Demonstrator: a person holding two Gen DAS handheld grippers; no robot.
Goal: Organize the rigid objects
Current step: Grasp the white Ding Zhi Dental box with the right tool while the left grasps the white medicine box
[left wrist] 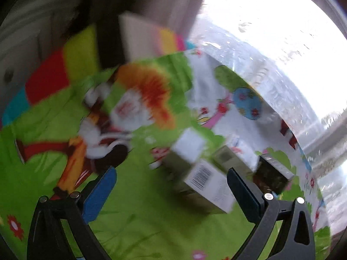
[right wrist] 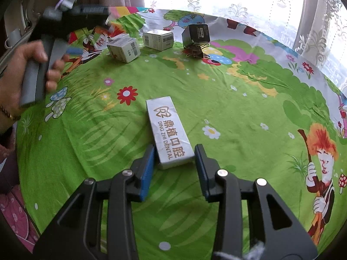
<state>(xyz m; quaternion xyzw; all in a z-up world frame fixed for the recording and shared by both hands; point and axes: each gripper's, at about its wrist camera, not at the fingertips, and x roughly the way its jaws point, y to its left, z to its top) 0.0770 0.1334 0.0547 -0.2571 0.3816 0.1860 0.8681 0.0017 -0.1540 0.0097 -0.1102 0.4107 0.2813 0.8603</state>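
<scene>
Right gripper [right wrist: 174, 169], black-framed with blue pads, is sitting nearest the lens with its jaws parted around the near end of a long white cardboard box printed "DING ZHI DENTAL" [right wrist: 168, 130]; the left pad is lying just beside the box wall while the right pad is standing clear, so nothing is being squeezed yet. That box is resting flat on the green cartoon-print tablecloth [right wrist: 216, 99], well apart from the other items, which probably explains why it is being approached for regrouping. Farther out, near the table's far edge, a small white barcoded carton [right wrist: 123, 48], a second white carton [right wrist: 158, 39] and a black cube-shaped box [right wrist: 196, 35] are standing in a loose row, with dark binder clips [right wrist: 196, 53] lying at the black box's foot. Left gripper [left wrist: 171, 192], held in the person's hand [right wrist: 23, 71], is hovering beside this row with its jaws wide apart and empty; its own view is motion-blurred, showing the barcoded carton [left wrist: 206, 186] just ahead of its fingers.
</scene>
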